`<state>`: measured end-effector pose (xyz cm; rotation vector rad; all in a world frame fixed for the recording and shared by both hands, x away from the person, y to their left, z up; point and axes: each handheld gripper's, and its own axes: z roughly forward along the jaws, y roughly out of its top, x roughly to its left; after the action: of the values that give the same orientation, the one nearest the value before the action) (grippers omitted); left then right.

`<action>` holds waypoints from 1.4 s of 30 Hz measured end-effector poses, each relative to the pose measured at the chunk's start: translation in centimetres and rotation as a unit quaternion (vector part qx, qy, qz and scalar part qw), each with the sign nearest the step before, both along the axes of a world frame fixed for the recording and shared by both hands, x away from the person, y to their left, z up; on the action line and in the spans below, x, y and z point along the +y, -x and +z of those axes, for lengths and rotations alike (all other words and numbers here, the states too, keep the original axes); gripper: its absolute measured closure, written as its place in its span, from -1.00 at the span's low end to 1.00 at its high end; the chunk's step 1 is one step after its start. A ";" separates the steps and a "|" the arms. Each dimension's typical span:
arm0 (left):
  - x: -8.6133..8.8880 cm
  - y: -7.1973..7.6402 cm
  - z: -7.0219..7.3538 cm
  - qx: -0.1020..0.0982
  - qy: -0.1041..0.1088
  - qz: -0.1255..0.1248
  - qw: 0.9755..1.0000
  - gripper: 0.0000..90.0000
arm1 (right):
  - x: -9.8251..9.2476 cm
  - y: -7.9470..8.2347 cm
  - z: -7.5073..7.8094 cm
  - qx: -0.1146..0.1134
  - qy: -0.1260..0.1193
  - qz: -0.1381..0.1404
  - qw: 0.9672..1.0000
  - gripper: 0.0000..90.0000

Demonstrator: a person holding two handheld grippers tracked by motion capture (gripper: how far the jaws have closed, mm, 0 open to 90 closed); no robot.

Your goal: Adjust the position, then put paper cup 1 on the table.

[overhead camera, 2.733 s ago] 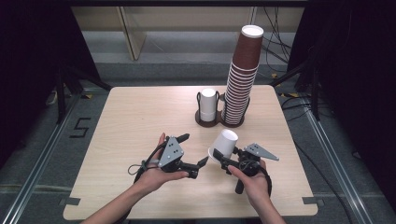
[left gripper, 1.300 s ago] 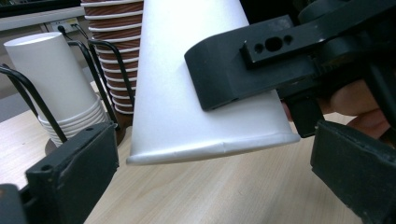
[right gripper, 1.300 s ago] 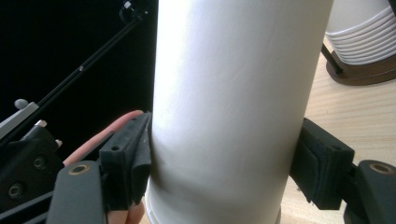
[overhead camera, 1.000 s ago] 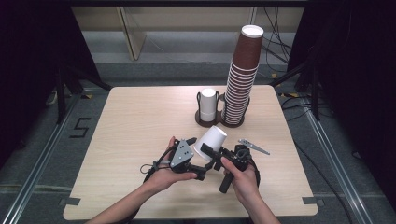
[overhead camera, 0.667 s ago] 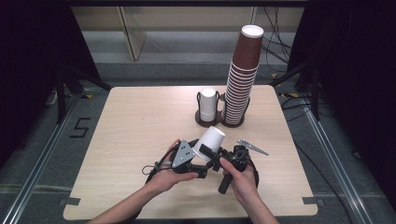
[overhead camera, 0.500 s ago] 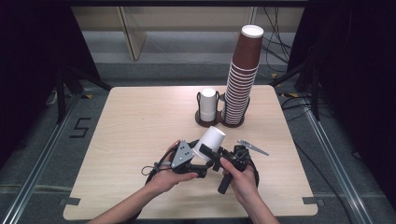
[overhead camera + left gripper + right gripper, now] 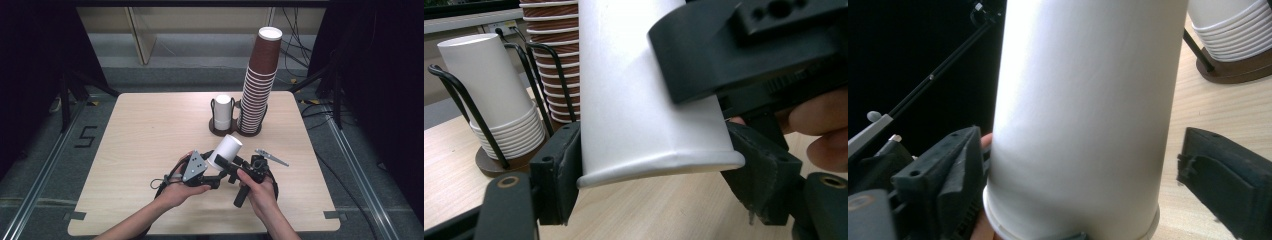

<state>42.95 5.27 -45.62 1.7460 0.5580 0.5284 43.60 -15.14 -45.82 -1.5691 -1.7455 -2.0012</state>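
Nearest the person, both hands meet over the front part of the bench [image 7: 150, 150], each with a gripper, and between them is a single white paper cup [image 7: 225, 151]. The left gripper [image 7: 659, 175] has just been closing, and its jaws are now clamped on the cup's rolled rim end, one pad pressed to each side of the wall; the rim is squeezed slightly out of round. In the high view this left gripper [image 7: 212, 172] sits just left of the cup, which tilts up and away from the person with its flat base uppermost.

The right gripper [image 7: 1083, 175] has just been opening: its jaws stand apart, with the cup between them. The left-hand pad is close against the cup wall; the right-hand pad is clear of it, with bare bench showing in the gap. From above, the right gripper [image 7: 235, 170] lies just right of the cup.

Beyond the cup, at the far middle of the bench, a wire cup holder [image 7: 216, 112] on a dark base carries a short stack of white cups [image 7: 223, 111]. Just right of that holder rises a tall stack of brown cups [image 7: 259, 85], well above everything else.
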 end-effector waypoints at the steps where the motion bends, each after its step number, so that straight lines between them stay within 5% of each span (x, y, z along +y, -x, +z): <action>1: 0.0 -0.1 0.0 -0.001 0.001 0.000 1.000 -0.37 | 0.0 0.2 0.2 0.011 -0.009 0.003 1.000 -0.93; 2: 0.2 -0.1 0.0 0.002 -0.005 0.000 1.000 -0.37 | -0.1 0.2 0.3 -0.003 0.009 -0.002 1.000 -0.94; 8: 0.9 -0.2 0.0 0.004 -0.007 0.000 1.000 -0.37 | -1.1 0.6 0.8 -0.014 0.018 0.003 1.000 -0.96; 16: 2.5 -0.4 0.4 0.022 -0.026 -0.018 0.999 -0.37 | -3.3 1.4 0.6 -0.011 0.041 -0.004 0.999 -0.85; 22: 3.2 -0.1 0.6 0.024 -0.024 -0.017 0.999 -0.37 | -5.1 2.0 0.0 -0.036 0.089 -0.001 0.995 -0.75; 23: 3.5 0.1 1.0 0.018 -0.033 -0.021 0.999 -0.37 | -5.5 2.3 0.0 -0.035 0.113 -0.007 0.993 -0.71; 27: 3.9 0.3 1.4 0.013 -0.042 -0.024 0.999 -0.37 | -5.8 2.4 0.0 -0.052 0.139 0.008 0.989 -0.68; 29: 4.2 0.4 1.6 0.015 -0.048 -0.026 0.998 -0.37 | -5.8 2.5 -0.1 -0.065 0.177 0.031 0.982 -0.66; 30: 4.2 0.3 1.6 0.015 -0.050 -0.027 0.998 -0.37 | -5.8 2.5 -0.1 -0.065 0.177 0.031 0.982 -0.66; 33: 4.3 0.4 1.8 0.022 -0.071 -0.037 0.997 -0.37 | -5.8 2.2 -0.2 -0.107 0.253 0.070 0.959 -0.66; 34: 4.3 0.4 1.8 0.022 -0.071 -0.037 0.997 -0.37 | -5.8 2.2 -0.2 -0.107 0.253 0.070 0.959 -0.66; 35: 4.3 0.5 2.0 0.025 -0.084 -0.043 0.995 -0.37 | -5.7 2.3 -0.2 -0.107 0.271 0.088 0.953 -0.66; 36: 4.3 0.5 2.0 0.025 -0.084 -0.043 0.995 -0.37 | -5.7 2.3 -0.2 -0.107 0.271 0.088 0.953 -0.66; 37: 4.3 0.7 2.1 0.025 -0.097 -0.053 0.994 -0.37 | -5.8 2.1 -0.1 -0.130 0.298 0.099 0.940 -0.66; 38: 4.3 0.7 2.1 0.025 -0.097 -0.053 0.994 -0.37 | -5.8 2.1 -0.1 -0.130 0.298 0.099 0.940 -0.66; 39: 4.3 0.8 2.2 0.025 -0.103 -0.059 0.993 -0.37 | -5.7 2.1 -0.1 -0.136 0.316 0.115 0.932 -0.66; 40: 4.3 0.8 2.3 0.027 -0.113 -0.067 0.991 -0.37 | -5.7 2.1 -0.1 -0.136 0.316 0.115 0.932 -0.66; 41: 4.5 0.9 2.4 0.035 -0.133 -0.081 0.987 -0.37 | -5.5 2.1 0.0 -0.148 0.338 0.132 0.920 -0.66; 42: 4.5 0.9 2.4 0.035 -0.133 -0.081 0.987 -0.37 | -5.5 2.1 0.0 -0.148 0.338 0.132 0.920 -0.66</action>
<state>42.06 9.79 -43.26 2.0505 0.4031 0.4418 41.51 -20.63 -45.83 -1.0627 -2.8102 -1.6543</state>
